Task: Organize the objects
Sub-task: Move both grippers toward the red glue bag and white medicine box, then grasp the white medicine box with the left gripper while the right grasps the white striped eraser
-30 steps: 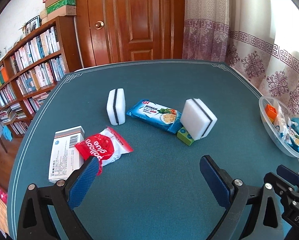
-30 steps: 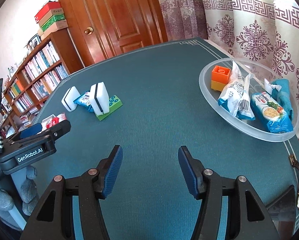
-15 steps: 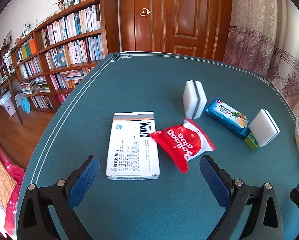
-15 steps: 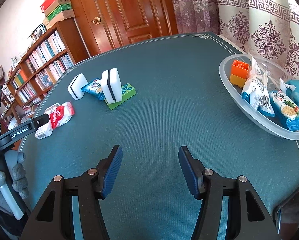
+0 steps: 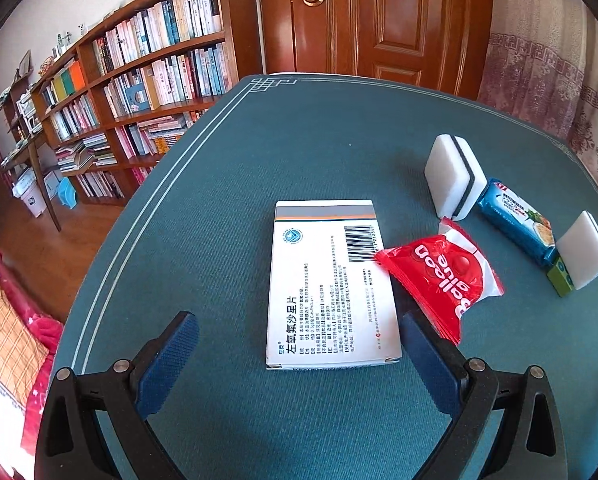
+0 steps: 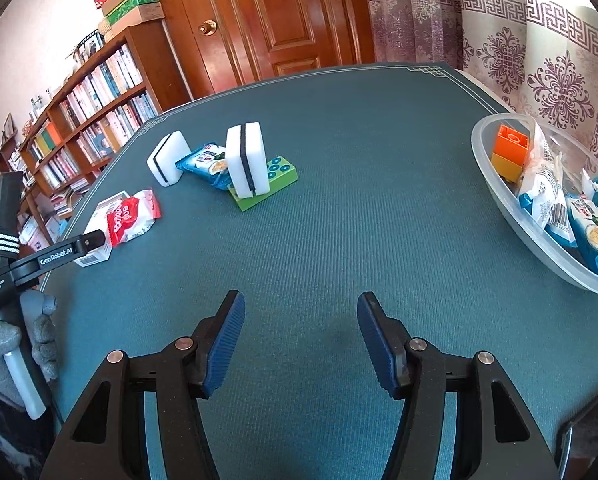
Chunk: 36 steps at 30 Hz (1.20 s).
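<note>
The left gripper point(image 5: 295, 354) had been swung across from the sponges toward the near left part of the table point(image 5: 227, 184), so that the white medicine box point(image 5: 331, 280), off to one side a second before, was now framed almost between its blue fingers point(image 5: 171, 354). From that shift it was judged that the box had been picked as the next thing to be carried to the clear bowl point(image 6: 547, 248) at the right edge. The jaws were held wide, nothing gripped, the pads clear of the box on both sides. The box was laid flat, its long axis running near-to-far along the gripper's line, barcode end far, printed title end nearest. A red balloon-glue packet point(image 5: 443, 276) was seen overlapping its right edge, a snag to be watched. The right gripper point(image 6: 299, 344) was kept about half open and empty over bare cloth, hardly moved, well apart from everything.
</note>
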Tool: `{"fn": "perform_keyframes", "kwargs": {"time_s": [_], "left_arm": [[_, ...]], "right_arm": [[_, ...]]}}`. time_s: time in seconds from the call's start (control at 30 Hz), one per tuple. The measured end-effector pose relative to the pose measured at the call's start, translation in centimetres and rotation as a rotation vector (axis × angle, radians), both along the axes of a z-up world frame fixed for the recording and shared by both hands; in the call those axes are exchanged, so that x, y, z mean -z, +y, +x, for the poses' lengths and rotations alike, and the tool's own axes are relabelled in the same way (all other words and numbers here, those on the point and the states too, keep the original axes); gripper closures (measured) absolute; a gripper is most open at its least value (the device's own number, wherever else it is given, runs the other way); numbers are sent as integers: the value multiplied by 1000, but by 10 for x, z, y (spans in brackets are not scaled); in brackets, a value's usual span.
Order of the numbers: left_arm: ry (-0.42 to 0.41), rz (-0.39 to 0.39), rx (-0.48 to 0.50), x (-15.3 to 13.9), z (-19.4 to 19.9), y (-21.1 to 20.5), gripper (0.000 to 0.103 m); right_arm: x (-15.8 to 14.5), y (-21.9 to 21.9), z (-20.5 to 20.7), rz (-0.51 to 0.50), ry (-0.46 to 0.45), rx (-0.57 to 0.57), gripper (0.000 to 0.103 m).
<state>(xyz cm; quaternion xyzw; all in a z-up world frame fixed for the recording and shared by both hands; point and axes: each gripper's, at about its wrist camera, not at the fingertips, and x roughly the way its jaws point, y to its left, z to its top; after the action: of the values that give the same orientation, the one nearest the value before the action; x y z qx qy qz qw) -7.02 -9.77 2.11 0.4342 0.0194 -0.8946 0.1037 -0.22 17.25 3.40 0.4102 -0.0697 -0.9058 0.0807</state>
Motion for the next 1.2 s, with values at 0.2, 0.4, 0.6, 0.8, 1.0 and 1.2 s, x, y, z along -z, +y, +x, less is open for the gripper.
{"fn": "perform_keyframes", "kwargs": {"time_s": [0.2,0.4,0.6,0.8,1.0,1.2], "left_arm": [[6,-3,-8,1,-9,-3,1],[-12,60,4,8,-15,-11,19],[34,63,21,6,-9,-9,37],[90,66,5,0,-1,-12,37],[131,86,-21,-5,4,-18,37],[123,110,-21,-3,4,-19,37]], "right_arm": [[-11,-16,-15,4,30,-47,43],[-10,-26,-30,2,31,-57,43],[-13,-29,-44,-10,40,-57,43],[-17,-35,-60,-9,63,-52,43],[-19,-42,-80,17,74,-37,43],[-18,-49,-96,33,79,-41,49]]}}
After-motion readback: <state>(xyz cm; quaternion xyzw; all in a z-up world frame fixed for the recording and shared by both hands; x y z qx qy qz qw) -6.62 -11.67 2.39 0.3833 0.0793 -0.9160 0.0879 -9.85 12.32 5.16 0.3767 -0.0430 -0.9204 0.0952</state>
